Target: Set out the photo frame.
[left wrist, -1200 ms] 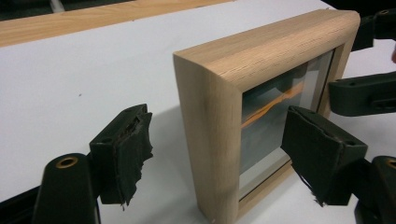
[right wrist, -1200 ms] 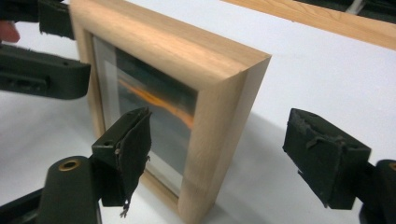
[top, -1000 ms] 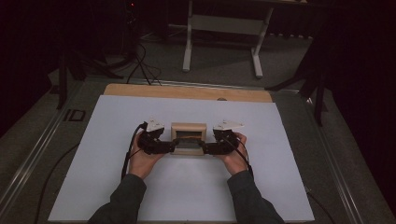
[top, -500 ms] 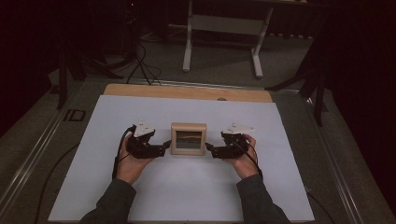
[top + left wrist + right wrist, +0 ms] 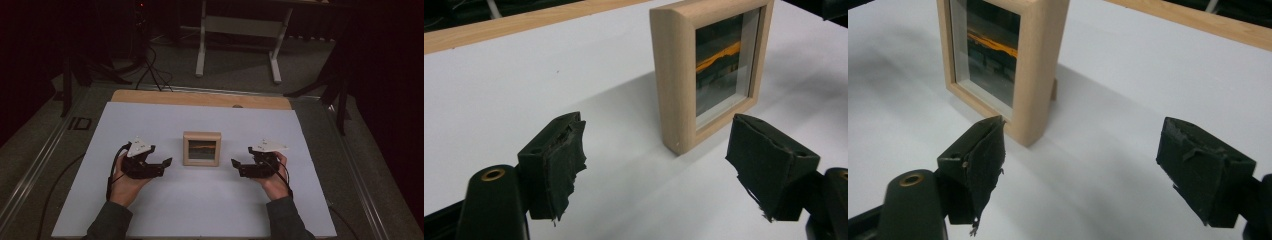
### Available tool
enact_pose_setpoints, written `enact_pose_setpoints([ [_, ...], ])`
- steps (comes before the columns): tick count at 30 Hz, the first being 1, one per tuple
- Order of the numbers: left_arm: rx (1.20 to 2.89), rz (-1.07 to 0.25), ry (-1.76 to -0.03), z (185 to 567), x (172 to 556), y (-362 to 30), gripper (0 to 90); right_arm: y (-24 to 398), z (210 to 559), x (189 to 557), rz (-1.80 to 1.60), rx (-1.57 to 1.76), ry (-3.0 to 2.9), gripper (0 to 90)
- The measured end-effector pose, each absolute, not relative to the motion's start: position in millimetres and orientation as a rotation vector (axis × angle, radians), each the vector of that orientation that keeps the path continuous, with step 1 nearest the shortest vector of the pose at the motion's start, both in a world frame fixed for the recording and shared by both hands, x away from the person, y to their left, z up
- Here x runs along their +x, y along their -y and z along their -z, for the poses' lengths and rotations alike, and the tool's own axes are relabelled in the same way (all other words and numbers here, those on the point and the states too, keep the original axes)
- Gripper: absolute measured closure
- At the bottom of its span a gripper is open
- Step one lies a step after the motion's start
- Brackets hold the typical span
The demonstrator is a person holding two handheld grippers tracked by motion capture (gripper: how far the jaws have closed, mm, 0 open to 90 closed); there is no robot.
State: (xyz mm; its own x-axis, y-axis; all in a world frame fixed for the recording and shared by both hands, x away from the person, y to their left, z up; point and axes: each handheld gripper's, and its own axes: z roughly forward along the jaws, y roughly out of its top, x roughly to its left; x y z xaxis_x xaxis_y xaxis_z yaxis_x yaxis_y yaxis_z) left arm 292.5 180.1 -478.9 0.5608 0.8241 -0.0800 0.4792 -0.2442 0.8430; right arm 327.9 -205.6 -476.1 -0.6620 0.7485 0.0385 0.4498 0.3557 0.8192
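Frame (image 5: 201,148) of pale wood stands upright near the middle of the white table sheet (image 5: 150,120), and we see it between the two grippers, touching neither. It holds a dark picture with an orange streak across it, glass facing the person's side.

We find the left gripper (image 5: 167,162) just to the frame's left, held in the left hand (image 5: 127,182), its tips pointing toward the frame. In the left gripper view its jaws stand wide apart with nothing between them but bare sheet (the pad linings look frayed at the edges), and the frame (image 5: 709,70) stands a little beyond them.

We find the right gripper (image 5: 235,163) just to the frame's right, in the right hand (image 5: 272,180), mirroring the other. In the right gripper view its jaws are likewise spread and empty, the frame (image 5: 1008,65) rising behind the left one.

A wooden strip (image 5: 200,98) runs along the sheet's far edge.
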Motion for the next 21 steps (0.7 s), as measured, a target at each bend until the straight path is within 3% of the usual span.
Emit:
enact_pose_setpoints([
  [21,1.829,-0.545,-1.141,500,255,-236,23.6,266,491,286,-1.219,1.072,-2.196,20.4],
])
